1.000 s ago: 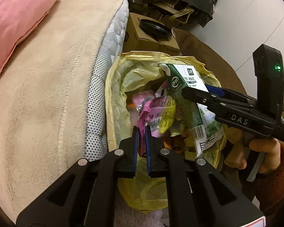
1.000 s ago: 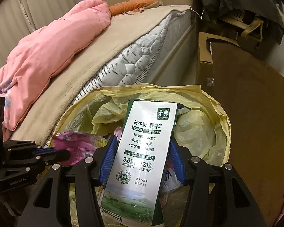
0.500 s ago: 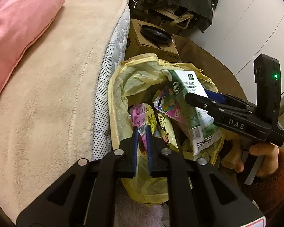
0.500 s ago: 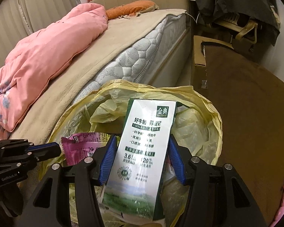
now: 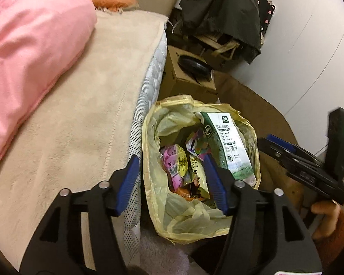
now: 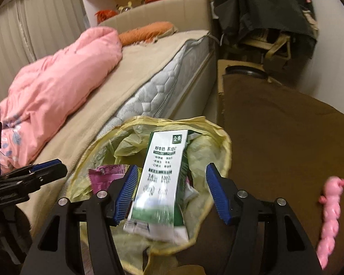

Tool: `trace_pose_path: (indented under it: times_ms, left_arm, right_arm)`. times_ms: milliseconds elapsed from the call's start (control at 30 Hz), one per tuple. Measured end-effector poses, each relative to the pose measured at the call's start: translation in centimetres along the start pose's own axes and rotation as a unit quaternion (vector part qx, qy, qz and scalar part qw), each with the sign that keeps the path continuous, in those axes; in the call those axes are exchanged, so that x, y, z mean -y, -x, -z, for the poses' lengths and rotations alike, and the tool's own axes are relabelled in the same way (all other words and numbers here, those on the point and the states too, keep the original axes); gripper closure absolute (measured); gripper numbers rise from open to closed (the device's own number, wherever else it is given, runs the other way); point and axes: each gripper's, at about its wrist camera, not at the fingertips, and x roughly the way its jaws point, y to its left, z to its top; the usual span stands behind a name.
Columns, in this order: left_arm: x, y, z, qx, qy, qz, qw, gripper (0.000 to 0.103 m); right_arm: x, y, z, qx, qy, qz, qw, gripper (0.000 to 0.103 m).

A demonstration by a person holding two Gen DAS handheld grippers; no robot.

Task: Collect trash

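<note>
Yellow bag (image 5: 153,142) is sitting dead centre in my left view, and I am spreading my left gripper (image 5: 172,183) over it, jaws just opened and empty; the pink wrapper (image 5: 172,167) is lying inside at 12 o'clock from the fingertips. In my right view, my right gripper (image 6: 169,194) is widening too, pads clear of the milk carton (image 6: 160,183), which is dropping into the bag. I judge the release is finishing; next I should be seeking more trash.

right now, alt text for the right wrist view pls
The open right gripper hovers over a yellow-lined trash bin, with a green-and-white milk carton loose between its fingers, lower end in the bin. A bed with a pink duvet lies beyond.
</note>
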Motion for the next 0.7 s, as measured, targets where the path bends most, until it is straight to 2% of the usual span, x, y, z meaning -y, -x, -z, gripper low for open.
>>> trace_pose_path:
  times_ms: [67, 200, 300, 400, 567, 700]
  left_arm:
    - [1.4, 1.1, 0.6, 0.020, -0.013, -0.026, 0.9994, 0.040]
    - [4.7, 3.1, 2.3, 0.062, -0.062, -0.069, 0.9938, 0.039]
    - [7.1, 4.4, 4.2, 0.078, -0.084, -0.060, 0.9916, 0.039]
    - [9.4, 5.6, 6.1, 0.085, -0.098, -0.046, 0.9906, 0.039]
    - [12.4, 6.7, 8.9, 0.090, -0.119, -0.065, 0.9866, 0.039]
    - [13.2, 6.9, 10.2, 0.084, -0.126, -0.075, 0.9856, 0.039]
  right_arm:
    - [0.0, 2.2, 1.1, 0.015, -0.003, 0.009, 1.000, 0.045]
    - [-0.7, 6.6, 3.5, 0.049, 0.016, 0.030, 0.998, 0.045]
    - [-0.7, 9.6, 5.7, 0.064, 0.027, 0.063, 0.996, 0.045]
    - [0.0, 12.1, 7.9, 0.076, 0.011, 0.072, 0.994, 0.045]
    - [1.3, 14.7, 11.3, 0.078, -0.009, 0.095, 0.992, 0.041]
    - [1.8, 15.6, 13.0, 0.074, -0.029, 0.106, 0.991, 0.041]
